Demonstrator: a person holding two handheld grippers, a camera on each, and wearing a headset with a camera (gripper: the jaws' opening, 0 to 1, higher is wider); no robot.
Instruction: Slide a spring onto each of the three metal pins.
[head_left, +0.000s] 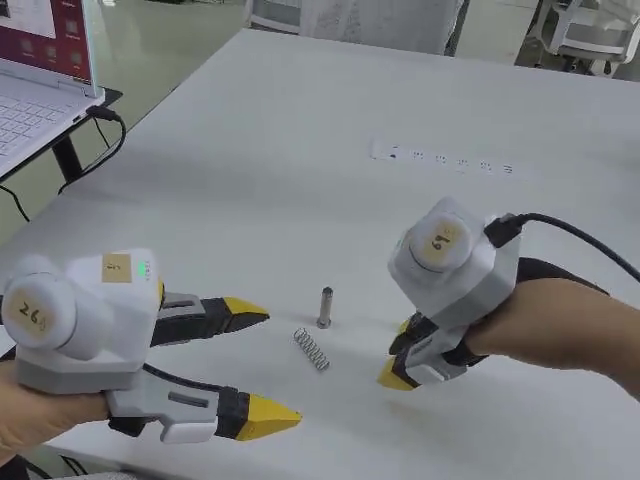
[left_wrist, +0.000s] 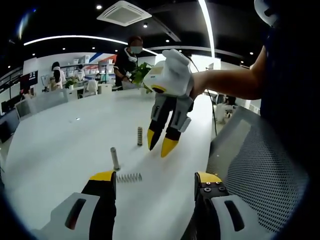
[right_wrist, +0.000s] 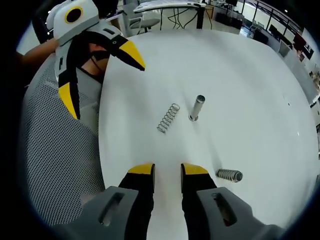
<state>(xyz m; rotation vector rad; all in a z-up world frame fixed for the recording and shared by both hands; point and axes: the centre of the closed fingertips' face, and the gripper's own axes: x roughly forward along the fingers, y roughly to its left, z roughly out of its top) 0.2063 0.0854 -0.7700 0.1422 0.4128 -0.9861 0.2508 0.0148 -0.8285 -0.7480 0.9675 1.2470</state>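
Spring (right_wrist: 168, 118) beside pin (right_wrist: 196, 108); right gripper view adds second spring (right_wrist: 229, 175) by tongs (right_wrist: 167, 169).

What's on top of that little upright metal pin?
Nothing: the pin stands bare; a loose spring lies beside it on the table. Its underside is covered.

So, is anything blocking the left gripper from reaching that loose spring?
Nothing visible. The left gripper is open, with bare table between it and the spring, which lies beside the upright pin.
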